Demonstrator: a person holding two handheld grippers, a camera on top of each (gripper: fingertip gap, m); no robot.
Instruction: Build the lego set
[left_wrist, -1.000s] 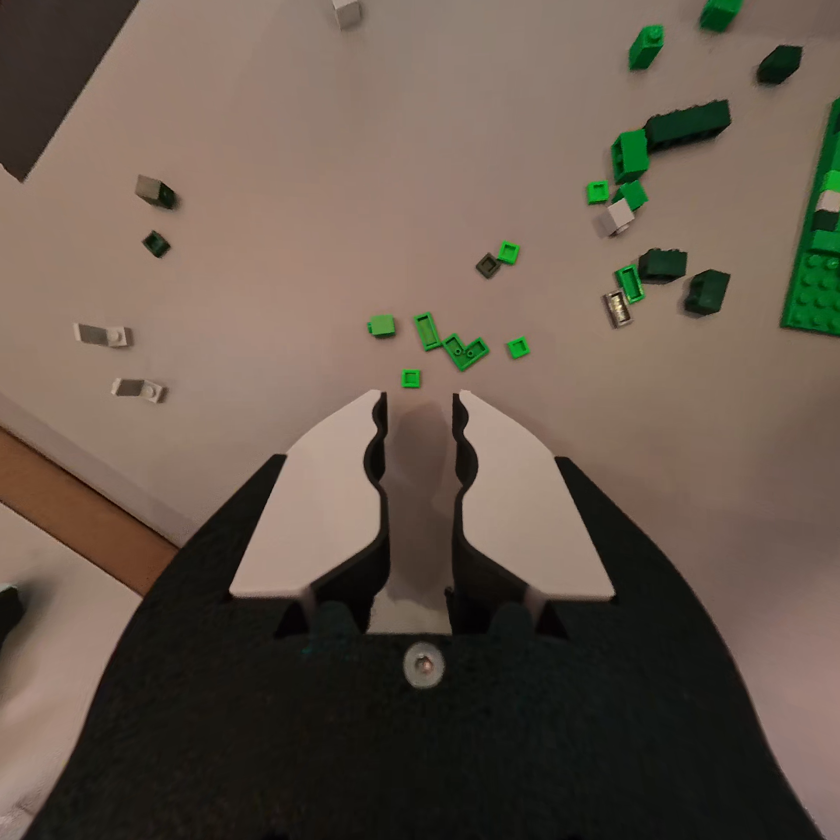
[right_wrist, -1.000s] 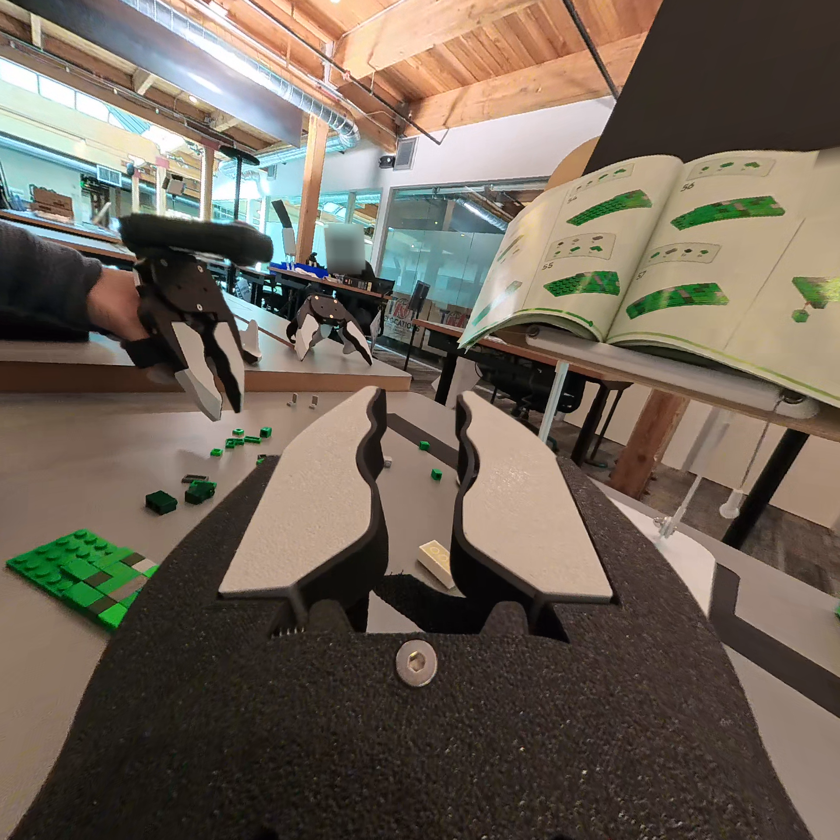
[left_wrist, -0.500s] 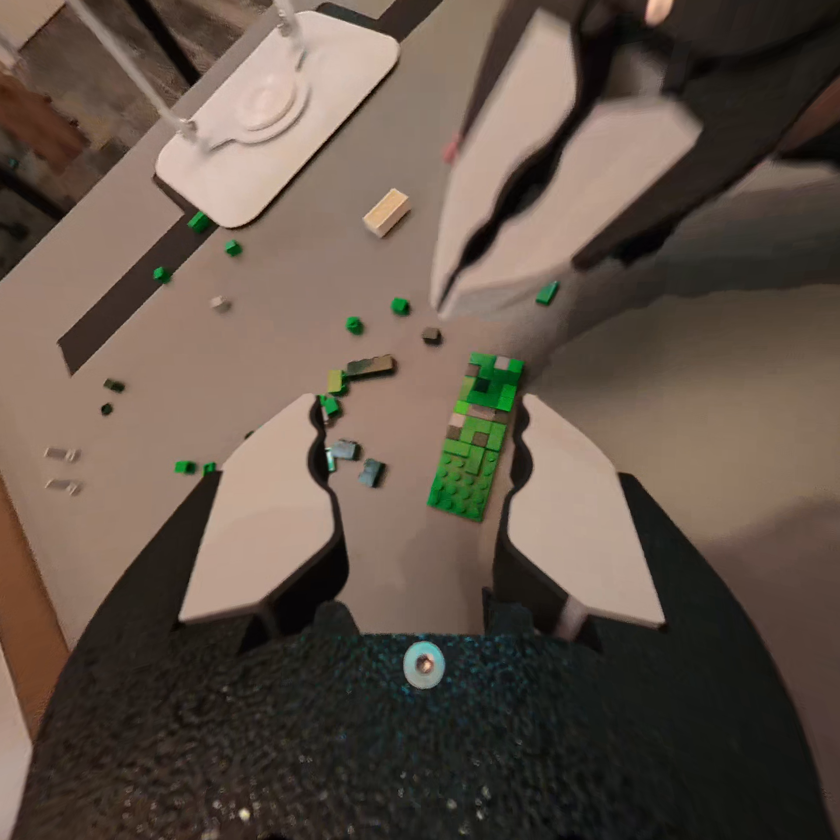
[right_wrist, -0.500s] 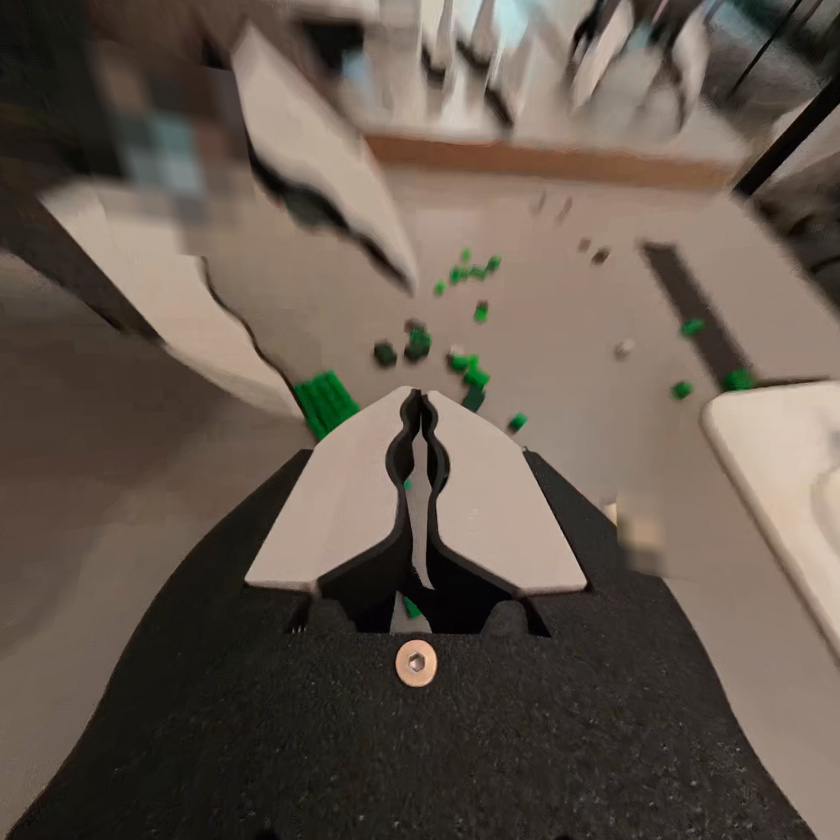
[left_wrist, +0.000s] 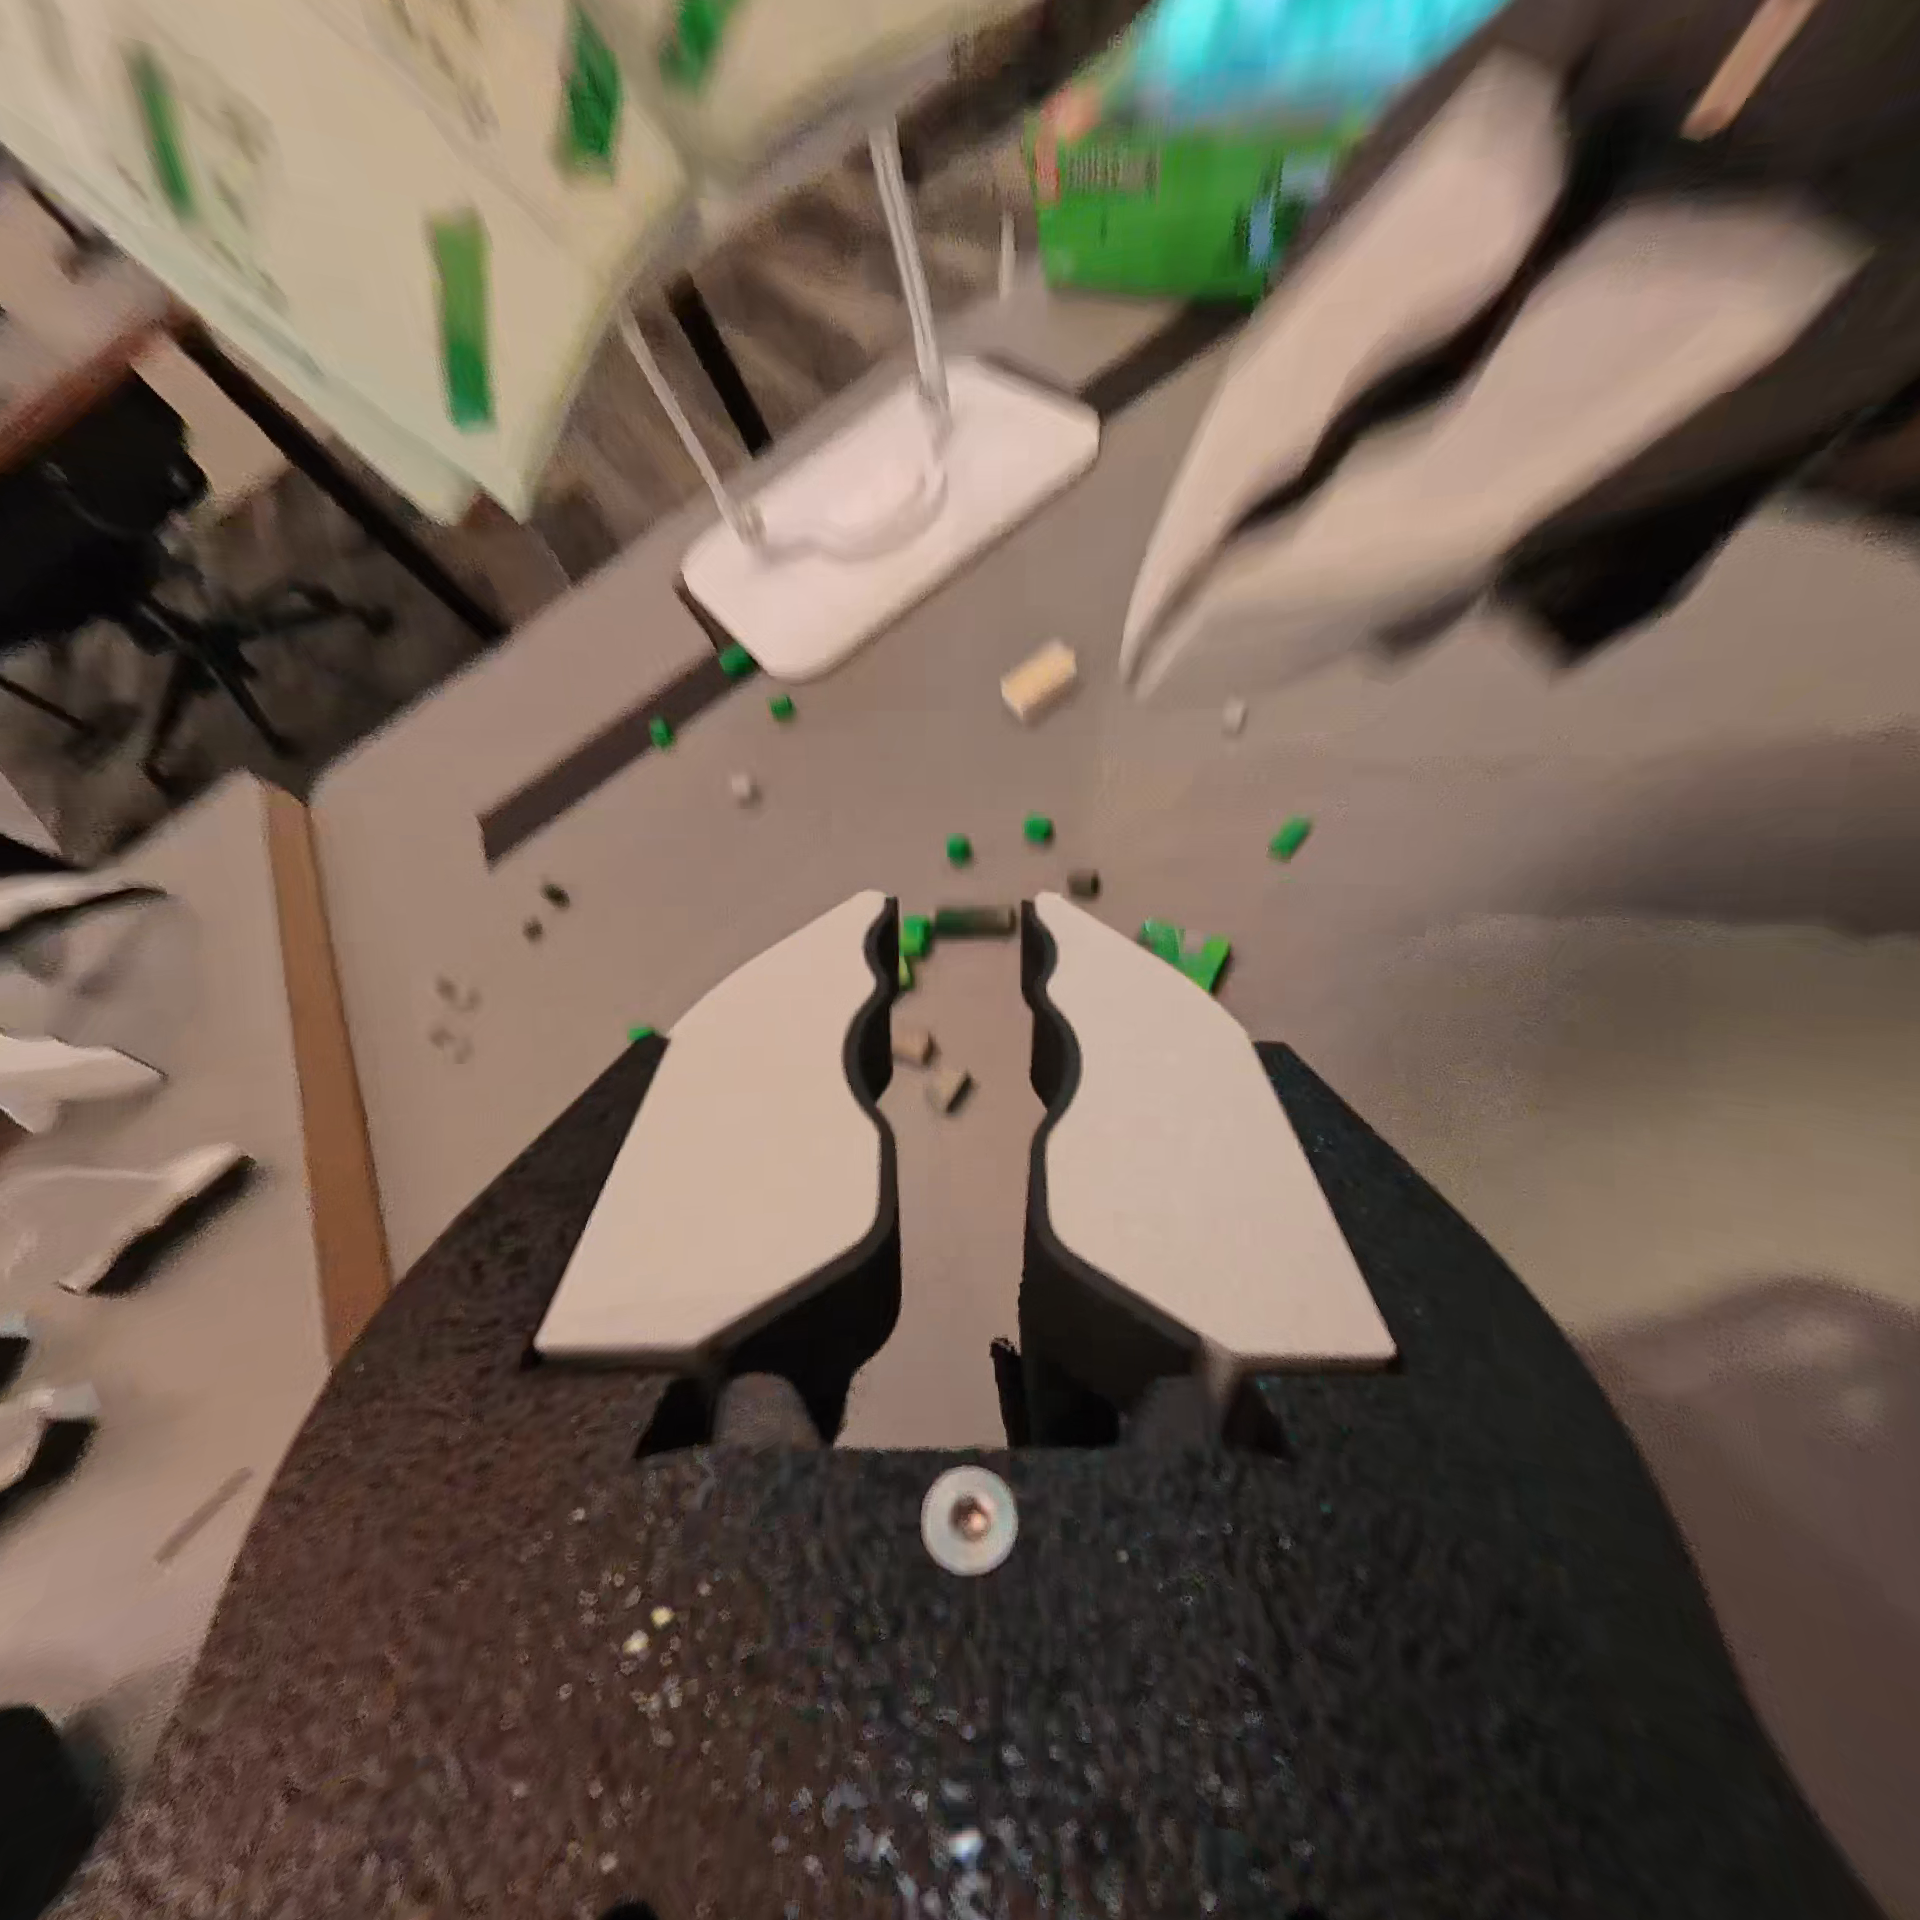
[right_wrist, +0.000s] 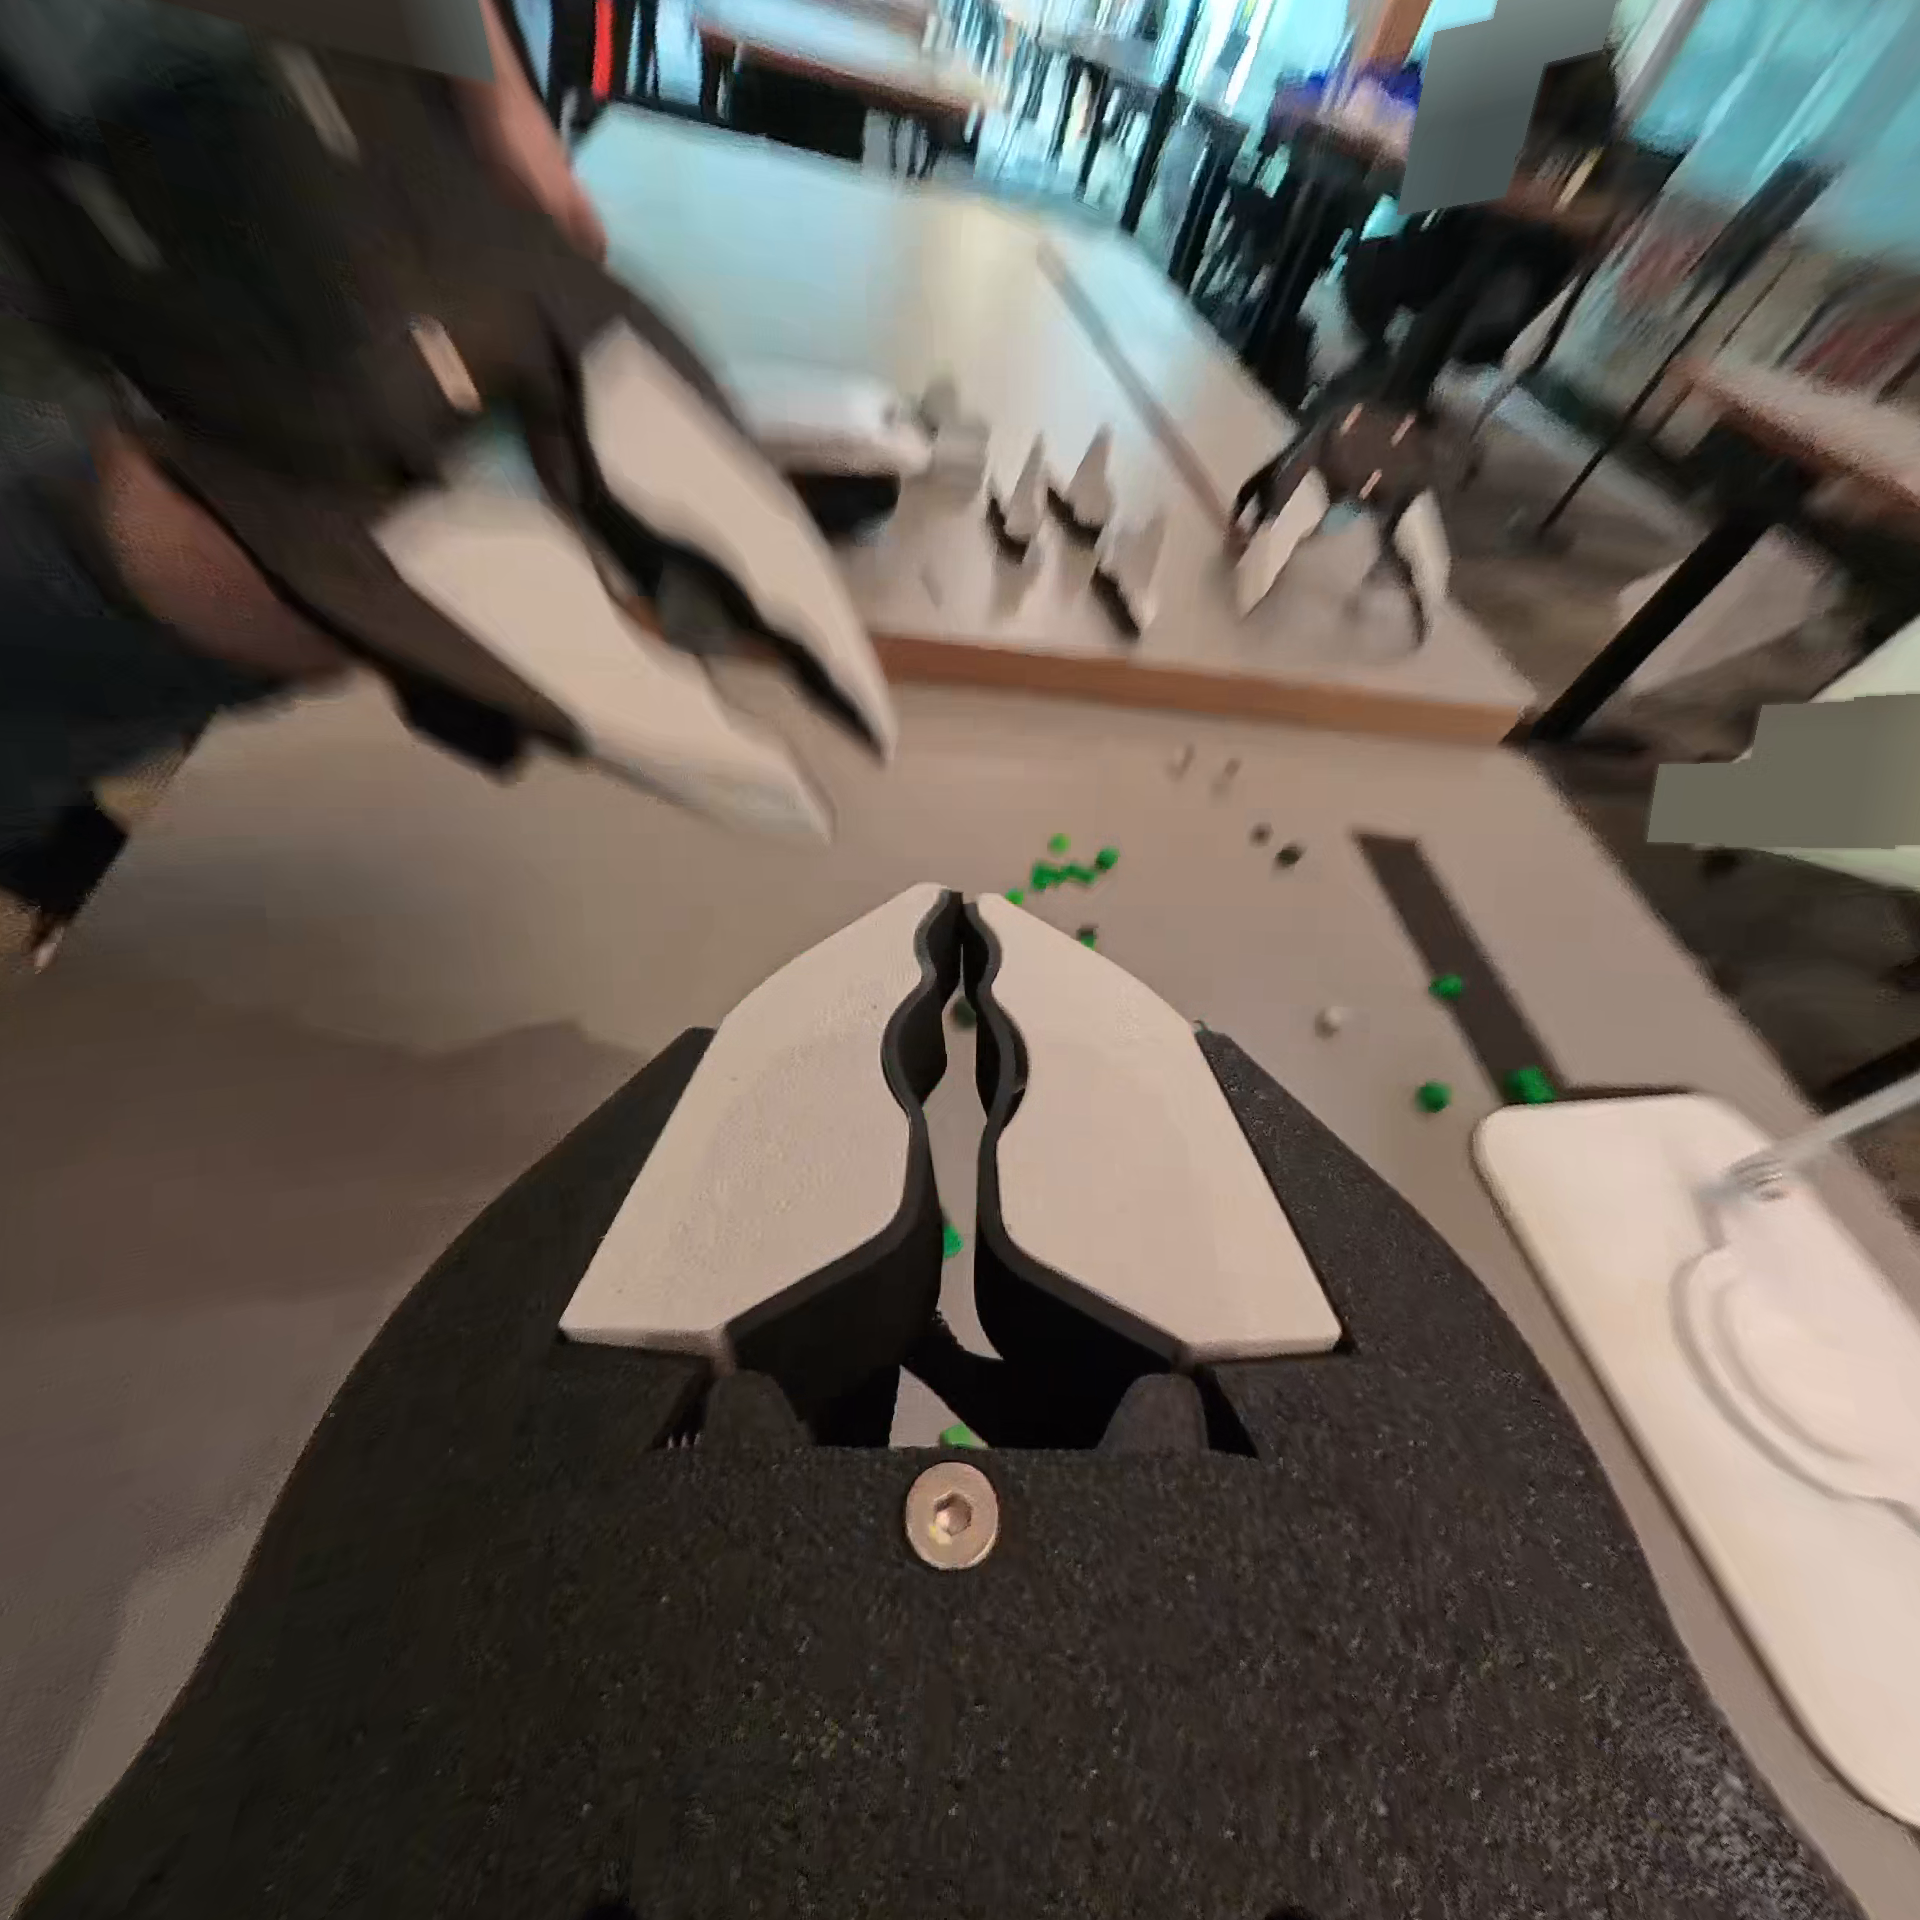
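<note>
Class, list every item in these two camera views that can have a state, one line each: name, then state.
Left hand-held gripper: open, empty, above the table.
Right hand-held gripper: shut, nothing seen between its fingertips.
Instruction booklet: open, propped on its stand.
Stand base: flat on the table.
Tan brick: lying loose, apart from the rest.
Small green bricks: scattered, unassembled.

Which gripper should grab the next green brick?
Probably the left gripper: it is open, with loose green bricks just past its tips. The right gripper is shut.
</note>
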